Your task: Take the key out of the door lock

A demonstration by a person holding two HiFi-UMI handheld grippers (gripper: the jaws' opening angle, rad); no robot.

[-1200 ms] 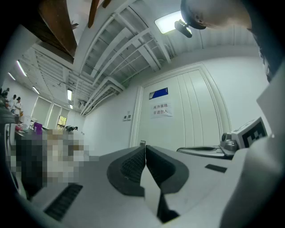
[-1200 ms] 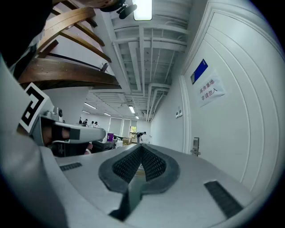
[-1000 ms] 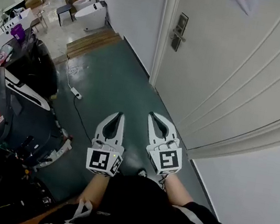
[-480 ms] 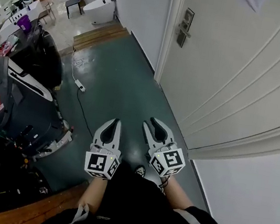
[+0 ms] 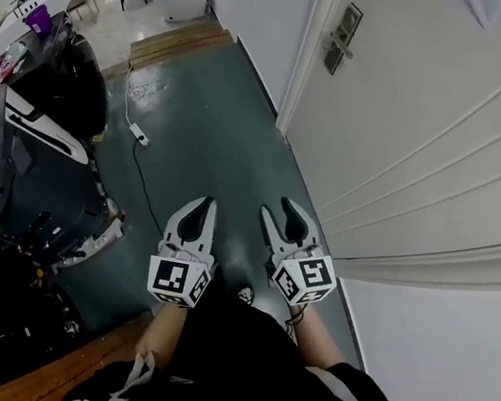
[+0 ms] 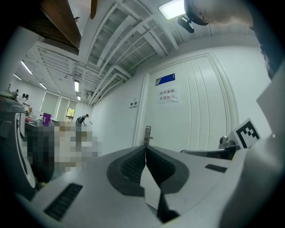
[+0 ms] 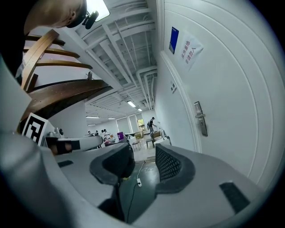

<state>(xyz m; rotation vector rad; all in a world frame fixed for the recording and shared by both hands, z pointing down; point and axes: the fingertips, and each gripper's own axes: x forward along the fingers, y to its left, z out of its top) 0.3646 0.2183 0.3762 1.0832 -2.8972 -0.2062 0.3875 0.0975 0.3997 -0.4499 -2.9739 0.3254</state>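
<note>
The white door [image 5: 433, 130] stands shut on the right, with its metal lock plate and handle [image 5: 342, 37] far ahead; I cannot make out a key at this distance. The lock plate [image 6: 147, 134] is small in the left gripper view and the lock plate [image 7: 200, 118] sits at the right in the right gripper view. Both grippers hang low in front of the person's body, well short of the door. My left gripper [image 5: 204, 202] [image 6: 145, 146] is shut with nothing in it. My right gripper [image 5: 278, 207] [image 7: 142, 149] has its jaws opening, with nothing between them.
A white power strip [image 5: 136, 134] with its cable lies on the green floor. Dark machines [image 5: 28, 167] crowd the left side. Wooden boards [image 5: 177, 44] lie by the wall further on. A wooden edge [image 5: 60, 372] is at the bottom left. People are in the far room.
The right gripper's jaws have spread apart from shut. Both grippers sit a little lower in the head view, and the lock plate has shifted up and to the right.
</note>
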